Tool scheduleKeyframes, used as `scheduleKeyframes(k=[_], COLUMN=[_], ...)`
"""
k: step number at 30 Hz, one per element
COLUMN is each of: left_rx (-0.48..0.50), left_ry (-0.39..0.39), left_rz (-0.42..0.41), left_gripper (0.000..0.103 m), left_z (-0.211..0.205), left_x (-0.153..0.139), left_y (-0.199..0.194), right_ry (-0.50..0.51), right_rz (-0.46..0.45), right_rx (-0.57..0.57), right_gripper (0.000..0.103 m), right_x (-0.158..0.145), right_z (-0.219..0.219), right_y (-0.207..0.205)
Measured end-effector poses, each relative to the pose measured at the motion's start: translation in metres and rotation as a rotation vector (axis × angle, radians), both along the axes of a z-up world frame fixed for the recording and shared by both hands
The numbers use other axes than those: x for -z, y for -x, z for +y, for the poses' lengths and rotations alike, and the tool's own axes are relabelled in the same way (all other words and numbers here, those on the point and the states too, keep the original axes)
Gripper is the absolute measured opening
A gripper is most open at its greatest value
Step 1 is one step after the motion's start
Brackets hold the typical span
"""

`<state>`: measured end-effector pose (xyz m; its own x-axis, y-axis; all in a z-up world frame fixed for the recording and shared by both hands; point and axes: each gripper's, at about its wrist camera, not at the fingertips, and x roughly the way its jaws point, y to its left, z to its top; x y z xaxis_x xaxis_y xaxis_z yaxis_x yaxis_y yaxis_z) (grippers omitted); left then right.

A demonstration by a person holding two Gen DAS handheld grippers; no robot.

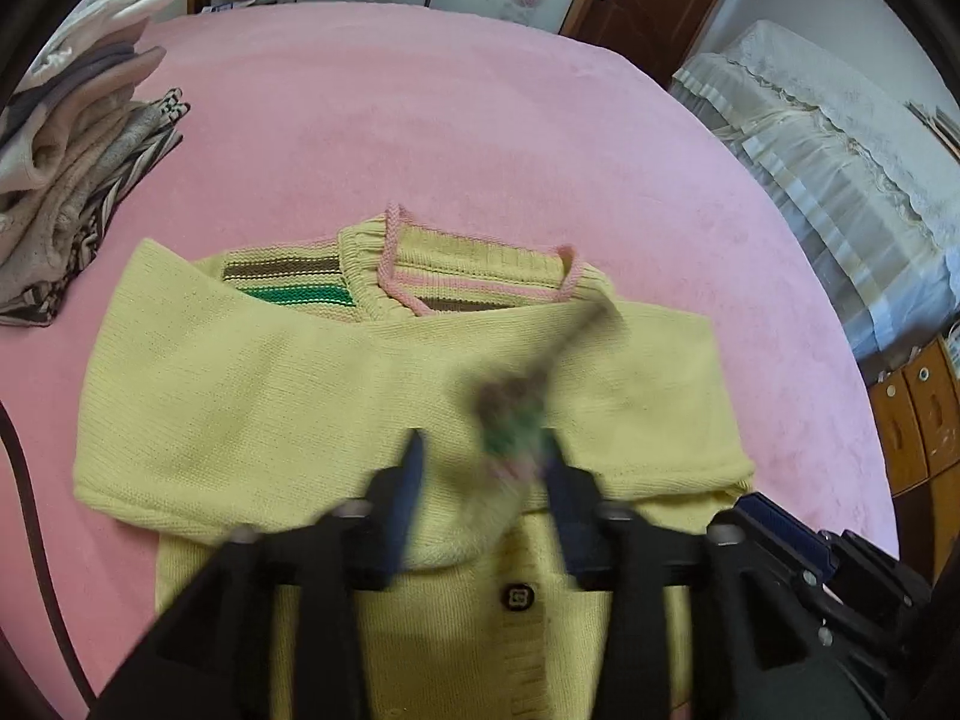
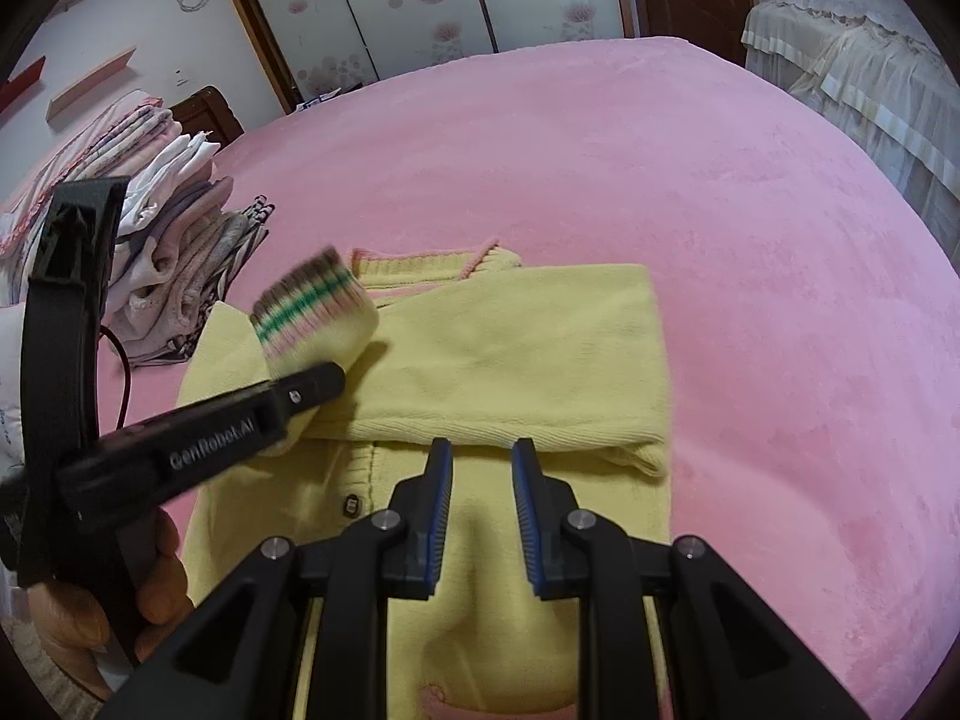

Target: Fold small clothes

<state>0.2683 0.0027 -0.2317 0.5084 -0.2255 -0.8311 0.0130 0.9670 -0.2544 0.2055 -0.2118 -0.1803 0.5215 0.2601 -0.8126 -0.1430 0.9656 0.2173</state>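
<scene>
Sweater: yellow sweater [image 2: 480,348] lies on the pink bed [image 2: 750,210], sleeves folded across.
Left hand-held gripper [image 1: 480,462]: released, striped cuff [image 2: 312,300] blurred between its jaws.
Right hand-held gripper [image 2: 480,462]: parted, empty.

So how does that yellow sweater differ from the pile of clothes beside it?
The yellow sweater lies alone mid-bed, spread out, sleeves crossed over its chest, only partly folded; the pile of clothes sits at the bed's edge, stacked.
The sweater is one bright knit with striped cuffs; the pile mixes white, pink, grey and striped pieces.
Both rest on the pink blanket.
</scene>
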Motion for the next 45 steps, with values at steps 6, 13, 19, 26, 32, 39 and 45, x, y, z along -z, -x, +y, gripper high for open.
scheduleKeyframes(k=[6, 13, 19, 26, 32, 39, 45], left_rx=[0.007, -0.079, -0.225, -0.322, -0.338, -0.331, -0.308], left_ry=[-0.006, -0.008, -0.118, -0.131, -0.153, -0.129, -0.079], left_rz=[-0.059, -0.092, -0.089, -0.034, -0.011, 0.022, 0.008], left_gripper=[0.073, 0.073, 0.073, 0.073, 0.073, 0.073, 0.073], left_z=[0.003, 0.045, 0.103, 0.151, 0.160, 0.160, 0.153], left_x=[-0.024, -0.043, -0.034, -0.012, 0.001, 0.014, 0.011], left_y=[0.014, 0.048, 0.073, 0.077, 0.072, 0.062, 0.057], right_ry=[-0.015, -0.039, -0.074, -0.130, -0.146, -0.144, -0.138], right_rz=[0.004, 0.021, 0.037, 0.048, 0.126, 0.124, 0.023], right_rx=[0.007, -0.001, -0.025, -0.033, -0.033, -0.075, -0.133], right_gripper=[0.021, 0.020, 0.021, 0.039, 0.039, 0.020, 0.011], right_x=[0.001, 0.003, 0.003, 0.004, 0.025, 0.036, -0.003], right_z=[-0.004, -0.004, 0.002, 0.013, 0.024, 0.042, 0.056], right_y=[-0.001, -0.004, -0.009, -0.027, -0.055, -0.060, -0.055])
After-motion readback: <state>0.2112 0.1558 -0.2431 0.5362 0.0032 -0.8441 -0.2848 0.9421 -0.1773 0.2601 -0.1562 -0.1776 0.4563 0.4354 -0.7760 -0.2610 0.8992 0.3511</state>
